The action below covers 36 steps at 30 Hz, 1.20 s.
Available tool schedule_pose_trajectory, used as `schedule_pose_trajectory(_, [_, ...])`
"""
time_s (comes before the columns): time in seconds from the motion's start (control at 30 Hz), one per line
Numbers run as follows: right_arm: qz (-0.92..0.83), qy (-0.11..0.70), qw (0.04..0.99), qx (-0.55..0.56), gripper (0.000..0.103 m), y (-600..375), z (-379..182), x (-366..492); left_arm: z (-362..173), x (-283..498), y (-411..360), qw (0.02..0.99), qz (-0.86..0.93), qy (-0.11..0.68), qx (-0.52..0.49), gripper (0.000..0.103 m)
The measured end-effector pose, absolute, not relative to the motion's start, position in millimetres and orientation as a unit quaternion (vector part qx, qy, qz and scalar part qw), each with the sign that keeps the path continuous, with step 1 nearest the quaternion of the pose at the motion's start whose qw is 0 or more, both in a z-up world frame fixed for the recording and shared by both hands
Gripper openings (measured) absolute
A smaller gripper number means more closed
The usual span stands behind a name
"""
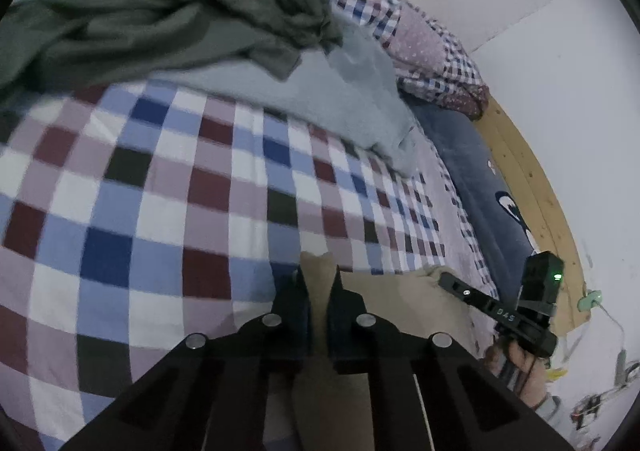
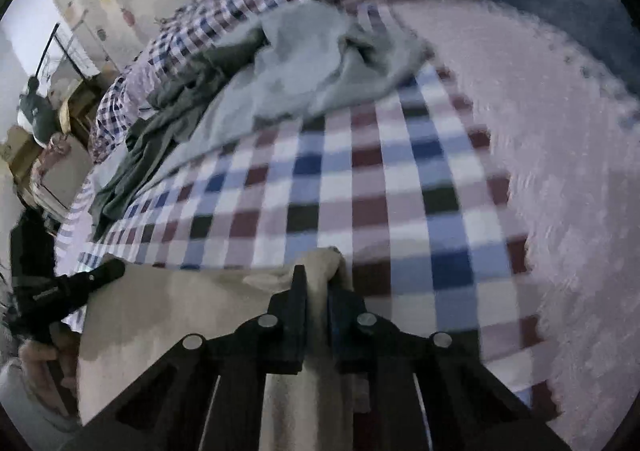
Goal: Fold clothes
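A beige garment (image 1: 400, 303) hangs stretched between both grippers above the checked bedspread (image 1: 160, 211). My left gripper (image 1: 319, 275) is shut on one top corner of it, the cloth pinched between the black fingers. My right gripper (image 2: 318, 275) is shut on the other corner of the beige garment (image 2: 180, 315), which sags to the left. In the left wrist view the right gripper (image 1: 448, 281) shows at the right, held by a hand. In the right wrist view the left gripper (image 2: 108, 271) shows at the left edge.
A crumpled dark green garment (image 1: 160, 11) and a pale grey-green one (image 1: 360, 91) lie farther back on the bed. A blue blanket (image 1: 472, 171) and checked pillows (image 1: 432, 47) sit by the wooden bed edge (image 1: 532, 187) and white wall. Furniture and boxes (image 2: 48, 123) stand beyond the bed's far side.
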State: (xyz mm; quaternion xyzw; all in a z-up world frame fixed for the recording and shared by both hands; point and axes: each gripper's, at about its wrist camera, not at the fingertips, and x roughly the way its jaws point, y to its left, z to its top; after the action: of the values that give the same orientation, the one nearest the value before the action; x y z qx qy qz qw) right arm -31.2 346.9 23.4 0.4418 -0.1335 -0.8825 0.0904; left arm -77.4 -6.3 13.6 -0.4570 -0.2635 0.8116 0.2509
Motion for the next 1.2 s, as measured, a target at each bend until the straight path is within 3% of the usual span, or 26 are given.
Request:
schedule_pose_trajectory(0.17, [-0.899,-0.046,0.039,0.433,0.009,328.6,26.8,-34.6,10.4,-82.8,-6.4,0.226,0.815,-0.255,-0.468,0.007])
schedule_pose_trajectory(0.27, [-0.897,-0.027,-0.005,0.441,0.014,329.6,24.3,-33.9,6.2,-87.4,-6.5,0.209,0.815,-0.249,-0.48,0.016])
schedule_pose_trajectory(0.33, [-0.902,-0.016,-0.033,0.431,0.029,329.1,31.6,-30.8,10.5,-87.7,-6.9,0.186,0.826,-0.232,-0.479,0.034])
schedule_pose_trajectory(0.4, [-0.916,-0.024,-0.043,0.397,0.055,327.2,53.5,-21.0,19.9,-84.4,0.3,0.172,0.841,-0.204,-0.47,0.053])
schedule_pose_trajectory(0.43, [-0.922,-0.039,-0.039,0.382,0.062,325.8,63.1,-16.1,23.6,-82.4,8.0,0.176,0.845,-0.192,-0.467,0.061])
schedule_pose_trajectory(0.5, [-0.93,-0.078,-0.016,0.358,0.083,319.7,78.4,-6.4,31.1,-78.4,23.3,0.182,0.853,-0.166,-0.459,0.067])
schedule_pose_trajectory(0.6, [-0.933,-0.111,0.026,0.342,0.086,300.8,87.7,-0.9,42.2,-72.5,46.4,0.192,0.864,-0.128,-0.448,0.086])
schedule_pose_trajectory(0.8, [-0.913,-0.054,0.043,0.402,0.089,272.1,41.0,-18.5,64.4,-60.7,92.5,0.211,0.88,-0.05,-0.422,0.086])
schedule_pose_trajectory(0.87, [-0.9,-0.039,0.048,0.431,0.088,268.1,18.4,-26.8,41.7,-63.5,103.8,0.188,0.877,-0.009,-0.442,0.086])
schedule_pose_trajectory(1.2, [-0.89,-0.019,0.039,0.453,0.089,263.9,-7.3,-30.3,12.1,-60.6,106.2,0.173,0.877,0.012,-0.448,0.087])
